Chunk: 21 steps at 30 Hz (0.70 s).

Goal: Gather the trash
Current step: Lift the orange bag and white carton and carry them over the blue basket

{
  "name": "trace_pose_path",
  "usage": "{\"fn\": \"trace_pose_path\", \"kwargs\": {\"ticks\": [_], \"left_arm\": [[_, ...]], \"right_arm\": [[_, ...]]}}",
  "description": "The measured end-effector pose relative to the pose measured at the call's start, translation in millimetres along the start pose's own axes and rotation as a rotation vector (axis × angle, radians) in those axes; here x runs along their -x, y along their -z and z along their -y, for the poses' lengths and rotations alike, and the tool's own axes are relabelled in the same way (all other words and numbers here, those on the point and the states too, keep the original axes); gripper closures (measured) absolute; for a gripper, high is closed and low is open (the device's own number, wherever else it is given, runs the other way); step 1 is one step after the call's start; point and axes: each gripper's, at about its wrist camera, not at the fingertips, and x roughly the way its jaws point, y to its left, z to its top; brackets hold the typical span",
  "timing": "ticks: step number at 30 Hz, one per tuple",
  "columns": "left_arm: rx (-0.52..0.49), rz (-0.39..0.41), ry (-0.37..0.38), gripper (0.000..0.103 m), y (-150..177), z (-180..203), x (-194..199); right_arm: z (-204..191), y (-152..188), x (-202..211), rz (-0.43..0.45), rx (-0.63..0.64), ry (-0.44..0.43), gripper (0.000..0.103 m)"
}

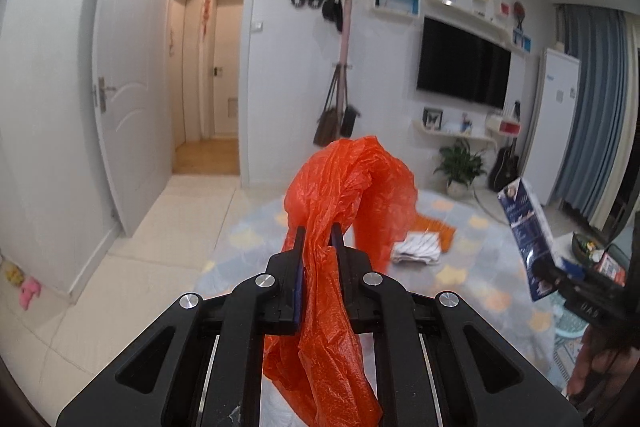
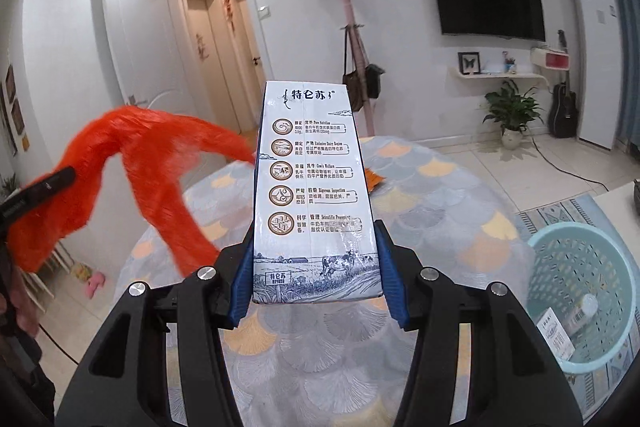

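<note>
A round table [image 2: 420,187] with a patterned cloth fills the room's middle, a mesh basket [image 2: 580,307] beside its right edge. Above it, the left gripper [image 1: 319,239] pinches an orange bag [image 1: 344,187]. The right gripper [image 2: 316,267] clamps a milk carton [image 2: 312,187].

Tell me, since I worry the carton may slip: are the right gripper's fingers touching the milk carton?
Touching. The right wrist view shows the blue fingers pressed against both sides of the milk carton, no gap visible.
</note>
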Motion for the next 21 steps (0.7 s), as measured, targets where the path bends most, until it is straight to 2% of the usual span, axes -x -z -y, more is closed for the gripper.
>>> {"fn": "trace_pose_path", "kwargs": {"ticks": [11, 17, 21], "left_arm": [[-0.051, 0.05, 0.049, 0.094, -9.7, 36.2, 17.9], [-0.085, 0.063, 0.117, 0.094, -15.3, 62.7, 17.9], [-0.118, 0.059, 0.191, 0.094, -16.5, 92.7, 11.6]], "right_arm": [[23.5, 1.9, 31.0, 0.073, -0.029, 0.041, 0.053], [40.1, 9.9, 50.5, 0.101, -0.062, 0.086, 0.053], [59.5, 11.3, 67.3, 0.134, -0.082, 0.139, 0.053]]}}
